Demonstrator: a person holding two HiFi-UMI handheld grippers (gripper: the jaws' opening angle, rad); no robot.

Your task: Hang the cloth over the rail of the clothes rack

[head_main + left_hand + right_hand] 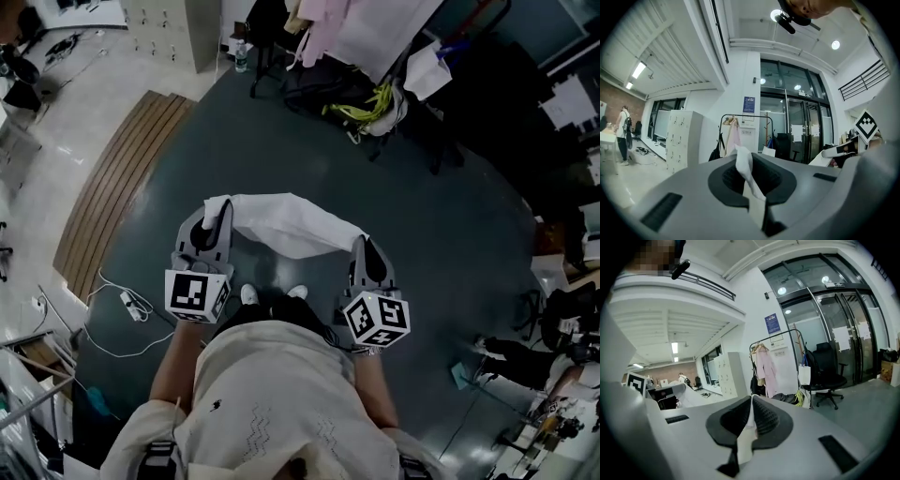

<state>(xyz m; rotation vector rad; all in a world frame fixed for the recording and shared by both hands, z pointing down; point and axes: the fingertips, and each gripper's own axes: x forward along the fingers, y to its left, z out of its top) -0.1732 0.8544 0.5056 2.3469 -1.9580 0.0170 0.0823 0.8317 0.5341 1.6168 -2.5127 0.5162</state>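
Note:
A white cloth (286,223) hangs stretched between my two grippers above the dark floor, in front of the person's body. My left gripper (221,212) is shut on its left corner, and a white fold (745,171) sticks up between the jaws. My right gripper (361,246) is shut on the right corner, with a strip of cloth (749,425) pinched between its dark pads. The clothes rack (746,133) stands far ahead by the glass doors, with a pink garment (765,371) hanging on it. In the head view the rack (366,37) is at the top edge.
A black office chair (827,373) stands right of the rack, with bags and a yellow bundle (370,103) at its foot. White lockers (682,140) stand left of it. A power strip and cable (131,305) lie on the floor left. Cluttered desks (562,356) at right.

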